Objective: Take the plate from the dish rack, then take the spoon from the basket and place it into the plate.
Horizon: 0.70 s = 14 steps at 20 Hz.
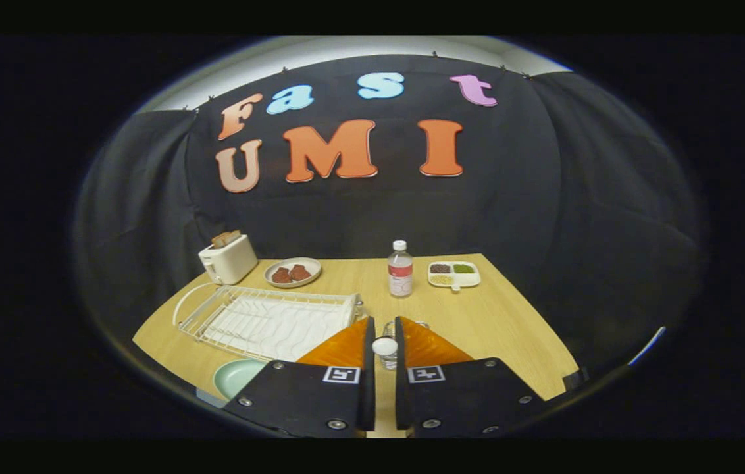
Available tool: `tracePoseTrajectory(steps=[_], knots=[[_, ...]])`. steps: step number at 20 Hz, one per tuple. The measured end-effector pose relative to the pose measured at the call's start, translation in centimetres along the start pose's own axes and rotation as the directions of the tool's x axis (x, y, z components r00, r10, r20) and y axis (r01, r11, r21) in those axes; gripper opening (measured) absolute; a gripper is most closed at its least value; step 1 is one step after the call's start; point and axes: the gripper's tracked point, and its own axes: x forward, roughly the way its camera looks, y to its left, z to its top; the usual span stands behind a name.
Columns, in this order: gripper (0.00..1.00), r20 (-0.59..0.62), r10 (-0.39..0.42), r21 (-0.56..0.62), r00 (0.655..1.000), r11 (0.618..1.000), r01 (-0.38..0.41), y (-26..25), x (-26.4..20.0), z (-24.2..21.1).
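Between the fingers (384, 345) we see a small white rounded thing, likely the spoon (384, 345), with a bit of wire basket (391, 327) just behind it. Fingers stand a narrow gap apart, nearly together; the white end sits right in that gap and seems to touch both, but we cannot tell for sure that they press on it. Handle is hidden.

Left and near, half under the left finger, we spot the pale green plate (235, 376) flat on the bench (491, 329), close to the bench's near-left edge and out of the white dish rack (267, 319). Rack lies just beyond the plate, left of the fingers, its right end near the left fingertip.

Far left we have a white toaster (228, 259) with bread in it, close to the far edge. Right of it a round dish of brown pieces (292, 272). Straight ahead beyond the fingers stands a clear water bottle (400, 268), upright, well apart from them. Right of the bottle a divided white tray of grains (454, 274).

Open room: bare bench on the right side, from the right finger out to the right edge, and a bare strip between bottle and fingers.
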Motion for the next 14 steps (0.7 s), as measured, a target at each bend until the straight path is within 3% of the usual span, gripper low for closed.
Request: tracePoseTrajectory(steps=[7,14], knots=[[0.12,-0.031,0.159,-0.017,0.987,0.987,-0.16,6.0,-1.6,-1.2],[0.12,-0.111,0.335,-0.065,0.936,0.937,-0.343,13.2,-1.3,-3.9]])
